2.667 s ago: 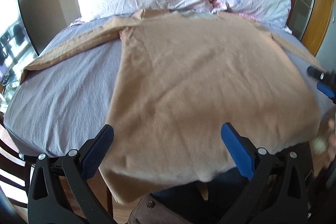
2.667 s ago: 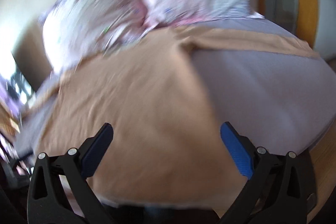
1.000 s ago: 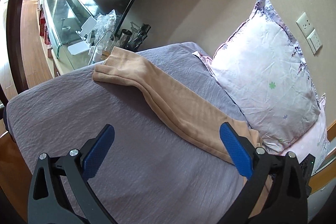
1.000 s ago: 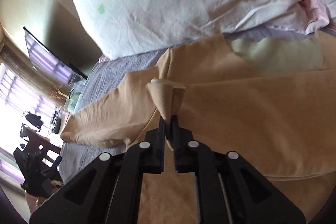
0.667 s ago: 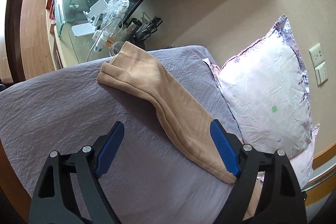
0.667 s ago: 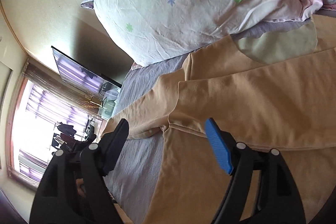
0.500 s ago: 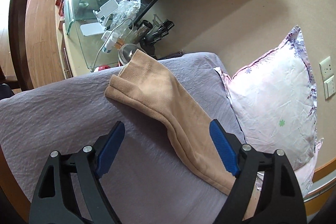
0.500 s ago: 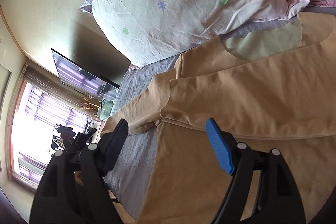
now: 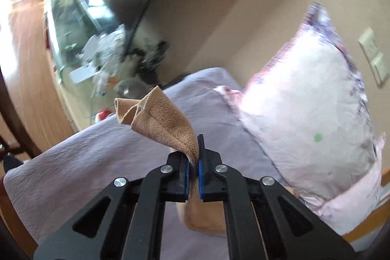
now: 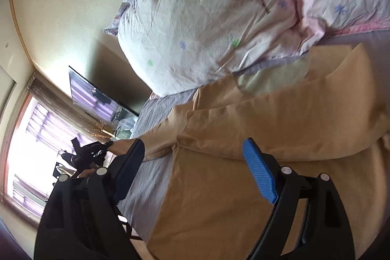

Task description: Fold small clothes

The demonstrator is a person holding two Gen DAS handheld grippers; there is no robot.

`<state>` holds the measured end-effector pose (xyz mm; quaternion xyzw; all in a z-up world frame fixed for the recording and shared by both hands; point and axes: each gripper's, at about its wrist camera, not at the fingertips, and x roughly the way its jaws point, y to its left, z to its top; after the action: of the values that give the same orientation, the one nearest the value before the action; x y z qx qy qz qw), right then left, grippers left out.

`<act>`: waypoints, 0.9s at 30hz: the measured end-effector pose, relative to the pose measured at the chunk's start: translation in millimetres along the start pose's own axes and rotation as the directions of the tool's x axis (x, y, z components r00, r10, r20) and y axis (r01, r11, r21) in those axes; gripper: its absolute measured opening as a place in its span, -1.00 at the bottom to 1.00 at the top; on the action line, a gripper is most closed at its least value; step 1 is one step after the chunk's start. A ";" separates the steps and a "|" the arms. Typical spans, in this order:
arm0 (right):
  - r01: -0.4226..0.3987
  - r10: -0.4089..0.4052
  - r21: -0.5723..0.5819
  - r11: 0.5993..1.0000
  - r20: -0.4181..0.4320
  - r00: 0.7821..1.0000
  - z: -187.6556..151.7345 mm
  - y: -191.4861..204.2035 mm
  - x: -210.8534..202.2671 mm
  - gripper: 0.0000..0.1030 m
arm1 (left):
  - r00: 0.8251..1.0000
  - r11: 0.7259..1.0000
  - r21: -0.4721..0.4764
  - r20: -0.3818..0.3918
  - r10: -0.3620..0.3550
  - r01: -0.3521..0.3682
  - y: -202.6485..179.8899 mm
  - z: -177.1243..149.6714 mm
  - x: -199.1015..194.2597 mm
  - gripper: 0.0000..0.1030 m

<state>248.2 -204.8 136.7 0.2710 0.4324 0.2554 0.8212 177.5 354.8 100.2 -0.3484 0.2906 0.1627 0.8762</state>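
A tan long-sleeved shirt [image 10: 243, 174] lies spread on the lilac bed sheet [image 10: 143, 179]. Its right sleeve is folded across the body [image 10: 304, 118]. In the left wrist view my left gripper [image 9: 193, 162] is shut on the end of the shirt's left sleeve [image 9: 158, 118], lifted off the sheet [image 9: 85, 162], with the cuff sticking up past the fingers. My right gripper [image 10: 195, 160] is open and empty, hovering over the shirt near the left armpit. The left gripper also shows far left in the right wrist view [image 10: 90, 152].
Two floral pillows [image 10: 219, 16] lie at the head of the bed; one shows in the left wrist view [image 9: 316, 113]. A glass-topped side table with clutter [image 9: 92, 52] stands beyond the bed's edge. A wall-mounted TV [image 10: 97, 94] hangs on the wall.
My left gripper has closed on the left sleeve's end and raised it. My right gripper, shut on the shirt a second ago, has let go and stays open above it.
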 end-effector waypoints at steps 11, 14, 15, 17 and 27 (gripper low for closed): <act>0.088 -0.113 0.173 0.981 0.135 0.984 -7.0 -86.0 -55.9 0.67 | 0.841 0.689 0.505 -0.443 -0.310 0.520 -331.3 -256.8 44.7 -0.92; 0.105 -0.132 0.229 0.968 0.107 0.985 -12.2 -111.3 -55.7 0.67 | 0.806 0.614 0.580 -0.567 -0.167 0.536 -358.2 -330.4 85.7 -0.92; 0.102 -0.129 0.240 0.965 0.100 0.987 -12.1 -117.5 -56.8 0.67 | 0.800 0.601 0.598 -0.587 -0.123 0.531 -360.7 -342.6 90.3 -0.92; 0.103 -0.130 0.244 0.964 0.096 0.987 -9.4 -125.2 -60.3 0.66 | 0.795 0.568 0.613 -0.593 -0.128 0.549 -358.9 -342.1 84.3 -0.88; 0.147 -0.143 0.226 0.963 -0.034 0.989 16.4 -118.8 -15.6 0.18 | 0.801 0.586 0.547 -0.394 -0.450 0.598 -284.7 -220.1 -12.7 0.97</act>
<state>276.4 -304.6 74.4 0.3288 0.4846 0.1453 0.7975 219.3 -2.0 125.4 -0.1091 0.3034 -0.2535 0.9120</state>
